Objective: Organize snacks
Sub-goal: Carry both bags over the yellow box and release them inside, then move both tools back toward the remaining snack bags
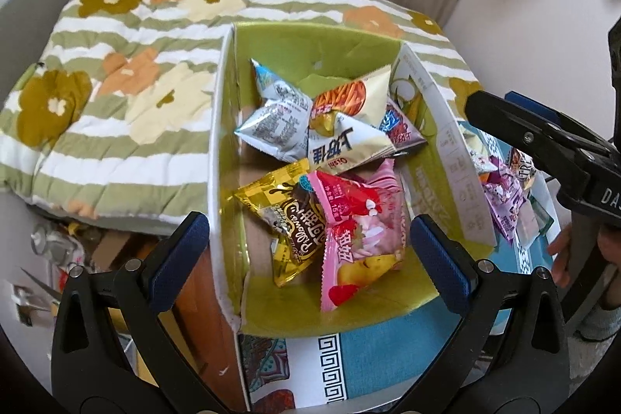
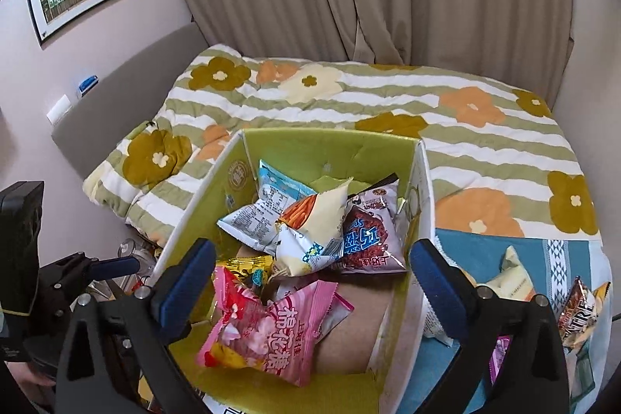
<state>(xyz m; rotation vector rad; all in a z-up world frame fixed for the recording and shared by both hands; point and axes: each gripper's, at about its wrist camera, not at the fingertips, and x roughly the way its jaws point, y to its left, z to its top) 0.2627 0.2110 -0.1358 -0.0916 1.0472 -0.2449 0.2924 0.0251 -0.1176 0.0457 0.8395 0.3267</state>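
Note:
An open green-lined cardboard box [image 1: 310,41] [image 2: 322,146] holds several snack bags: a pink marshmallow bag [image 1: 361,235] [image 2: 268,332], a gold chocolate bag [image 1: 287,220], a white chip bag [image 1: 349,142] [image 2: 306,239], a silver-blue bag [image 1: 271,115] [image 2: 252,216] and a purple bag [image 2: 372,235]. My left gripper [image 1: 310,255] is open and empty above the box's near end. My right gripper [image 2: 314,282] is open and empty above the box. More bags [image 1: 504,189] [image 2: 578,309] lie on the blue cloth right of the box.
A floral green-striped quilt [image 1: 116,92] [image 2: 485,142] lies behind and left of the box. A blue patterned cloth [image 1: 372,348] [image 2: 477,251] covers the surface under the box. Clutter [image 1: 50,251] sits low at the left. Curtains hang behind.

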